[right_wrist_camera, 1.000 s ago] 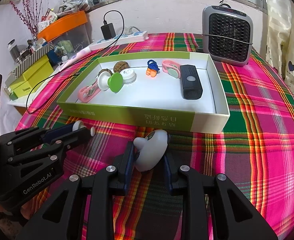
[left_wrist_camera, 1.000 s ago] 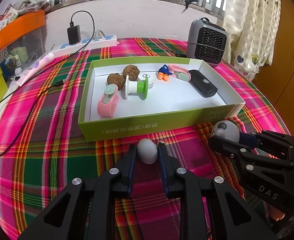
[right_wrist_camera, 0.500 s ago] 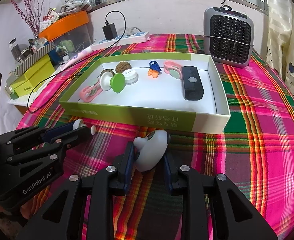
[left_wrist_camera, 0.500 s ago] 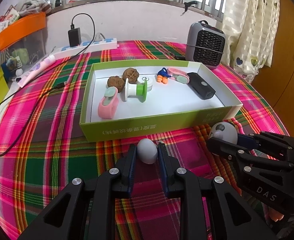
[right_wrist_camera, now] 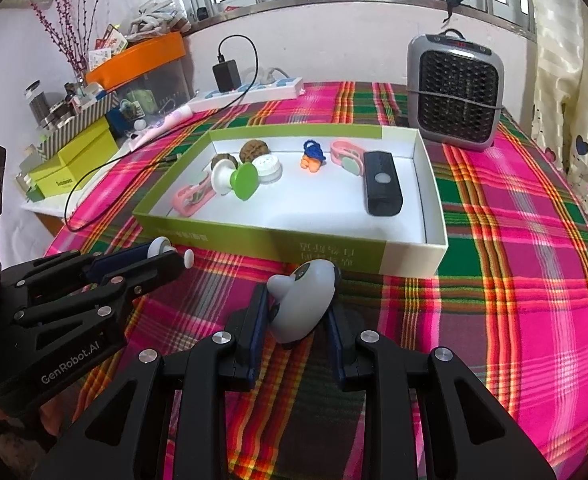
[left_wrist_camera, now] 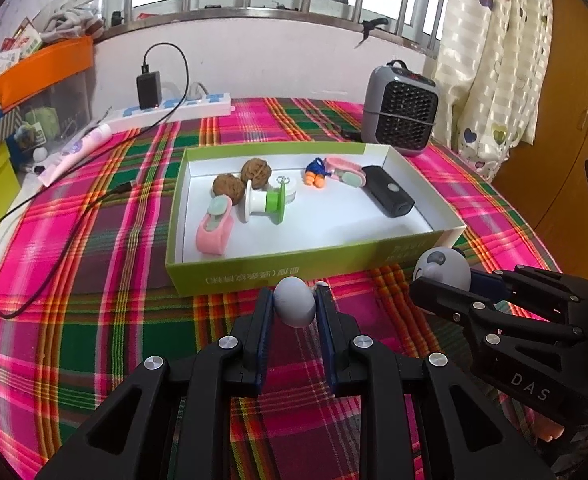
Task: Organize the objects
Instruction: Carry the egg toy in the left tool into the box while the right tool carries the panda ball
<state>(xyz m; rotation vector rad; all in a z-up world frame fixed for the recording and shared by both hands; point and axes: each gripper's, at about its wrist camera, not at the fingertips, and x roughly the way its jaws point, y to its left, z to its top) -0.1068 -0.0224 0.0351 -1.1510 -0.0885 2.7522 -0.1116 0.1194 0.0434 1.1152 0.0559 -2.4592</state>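
Note:
My left gripper (left_wrist_camera: 294, 297) is shut on a small grey-white egg-shaped piece (left_wrist_camera: 294, 307), held just in front of the green box (left_wrist_camera: 314, 269). My right gripper (right_wrist_camera: 300, 298) is shut on a rounded white-grey toy (right_wrist_camera: 302, 308) with a panda-like face (left_wrist_camera: 442, 270), also close to the box's front wall (right_wrist_camera: 294, 246). Each gripper shows in the other's view: the right gripper (left_wrist_camera: 434, 282) at the right, the left gripper (right_wrist_camera: 167, 256) at the left. Inside the box lie two walnuts (left_wrist_camera: 255, 174), a green-white spool (left_wrist_camera: 265, 202), pink clips (left_wrist_camera: 213, 228) and a black device (left_wrist_camera: 388, 196).
A plaid cloth (left_wrist_camera: 93, 240) covers the table. A grey heater (left_wrist_camera: 400, 116) stands behind the box at the right; a power strip (left_wrist_camera: 173, 108) with a black cable runs along the back left. Yellow-green boxes (right_wrist_camera: 73, 160) and clutter sit beyond the left edge.
Both grippers keep their hold on the same pieces. The box sits slightly lower in both views; nothing in it has moved.

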